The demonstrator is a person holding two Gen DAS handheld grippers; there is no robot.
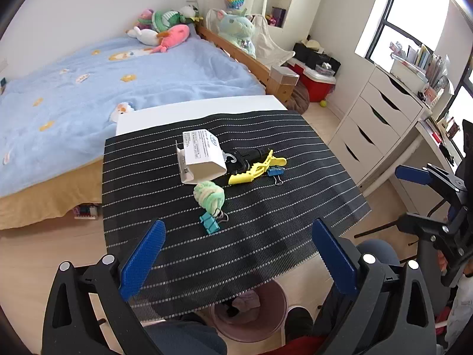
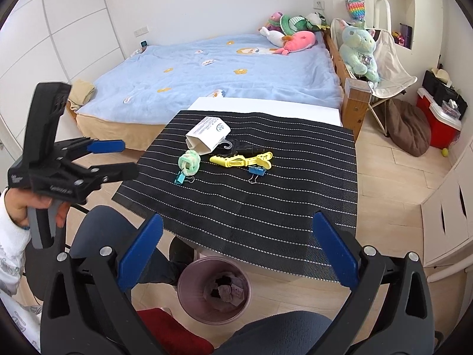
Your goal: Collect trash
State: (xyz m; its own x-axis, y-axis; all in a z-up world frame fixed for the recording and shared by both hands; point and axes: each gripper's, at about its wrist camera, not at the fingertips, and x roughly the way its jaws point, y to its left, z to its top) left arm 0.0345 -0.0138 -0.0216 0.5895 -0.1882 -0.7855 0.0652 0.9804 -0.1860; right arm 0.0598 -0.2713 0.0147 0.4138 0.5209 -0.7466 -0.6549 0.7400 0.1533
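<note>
A white paper box (image 1: 201,155) (image 2: 208,134) lies open-ended on the black striped mat (image 1: 266,213) (image 2: 266,204). Beside it lie a green-white scrunchie (image 1: 209,194) (image 2: 189,163), a yellow hair clip (image 1: 255,168) (image 2: 241,159), a black hook piece (image 1: 245,156) (image 2: 236,147), a teal binder clip (image 1: 210,223) (image 2: 179,178) and a blue binder clip (image 1: 275,173) (image 2: 256,172). A pink trash bin (image 1: 276,319) (image 2: 193,288) stands on the floor under the table's near edge. My left gripper (image 1: 236,254) (image 2: 122,158) is open and empty above the near edge. My right gripper (image 2: 238,242) is open and empty.
A bed with a blue blanket (image 1: 88,88) (image 2: 207,71) and plush toys (image 2: 292,34) lies behind the table. White drawers (image 1: 369,124) stand at the right. A red cooler (image 2: 437,121) and brown beanbag (image 2: 409,125) sit on the floor.
</note>
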